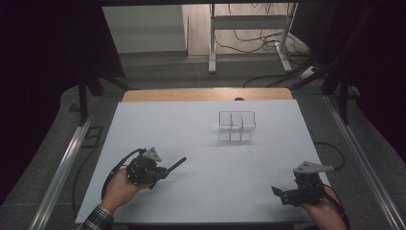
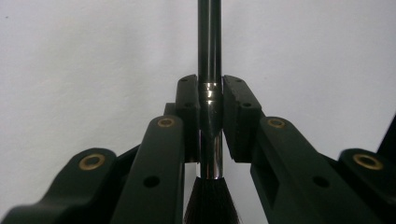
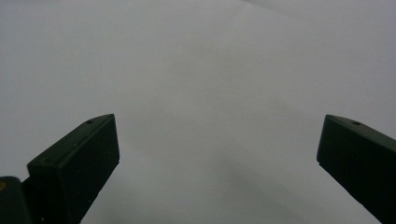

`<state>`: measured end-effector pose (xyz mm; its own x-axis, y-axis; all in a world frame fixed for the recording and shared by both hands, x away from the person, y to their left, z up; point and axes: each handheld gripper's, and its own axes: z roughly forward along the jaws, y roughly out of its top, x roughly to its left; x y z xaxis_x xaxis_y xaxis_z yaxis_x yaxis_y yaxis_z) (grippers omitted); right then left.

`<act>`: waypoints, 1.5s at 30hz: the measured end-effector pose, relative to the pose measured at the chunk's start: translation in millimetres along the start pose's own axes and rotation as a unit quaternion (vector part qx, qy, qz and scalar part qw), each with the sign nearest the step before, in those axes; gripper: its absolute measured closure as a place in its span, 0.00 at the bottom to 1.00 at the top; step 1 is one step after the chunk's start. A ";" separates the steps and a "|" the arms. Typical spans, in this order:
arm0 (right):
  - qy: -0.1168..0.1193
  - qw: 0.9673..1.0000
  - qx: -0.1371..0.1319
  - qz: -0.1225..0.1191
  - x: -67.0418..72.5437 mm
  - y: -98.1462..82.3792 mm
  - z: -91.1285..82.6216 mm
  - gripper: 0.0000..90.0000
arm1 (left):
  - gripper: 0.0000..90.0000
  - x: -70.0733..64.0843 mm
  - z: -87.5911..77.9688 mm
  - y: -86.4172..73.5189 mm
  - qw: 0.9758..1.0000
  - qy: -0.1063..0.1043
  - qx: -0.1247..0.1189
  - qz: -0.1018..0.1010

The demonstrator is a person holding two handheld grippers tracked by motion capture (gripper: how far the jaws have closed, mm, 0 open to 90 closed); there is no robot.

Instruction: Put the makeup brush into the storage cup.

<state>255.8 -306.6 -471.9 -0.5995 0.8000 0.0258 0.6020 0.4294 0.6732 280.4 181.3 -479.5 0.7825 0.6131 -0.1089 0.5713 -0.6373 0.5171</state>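
Clamping a black brush (image 2: pixel 209 93) by its metal ferrule, the left tool (image 2: pixel 210 107) hovers above the bench (image 1: pixel 201 158); the right tool (image 3: pixel 217 154) gapes wide, holding nothing.

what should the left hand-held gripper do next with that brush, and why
Probably carry the brush toward the clear divided organizer farther up the table. The left hand-held gripper is already shut on the brush's metal ferrule, handle pointing away, and the organizer stands apart with open compartments; the right hand-held gripper is open and idle.
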 end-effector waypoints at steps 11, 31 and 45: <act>0.007 1.000 -0.012 -0.010 6.8 4.9 0.9 0.00 | 0.87 -11.3 -3.4 -0.1 1.000 0.001 -0.012 0.011; 0.029 0.997 0.001 -0.065 26.9 19.7 13.9 0.00 | 0.87 -27.4 -0.9 3.6 0.999 -0.029 -0.018 0.021; 0.059 0.995 0.007 -0.083 43.5 31.8 24.9 0.00 | 0.87 -41.3 6.5 12.7 0.998 -0.049 -0.014 0.042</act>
<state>262.0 -247.7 -467.8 -0.7483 0.6633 0.0023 0.4963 0.5576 0.6655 256.9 144.8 -474.0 0.8483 0.5089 -0.1461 0.4970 -0.6703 0.5511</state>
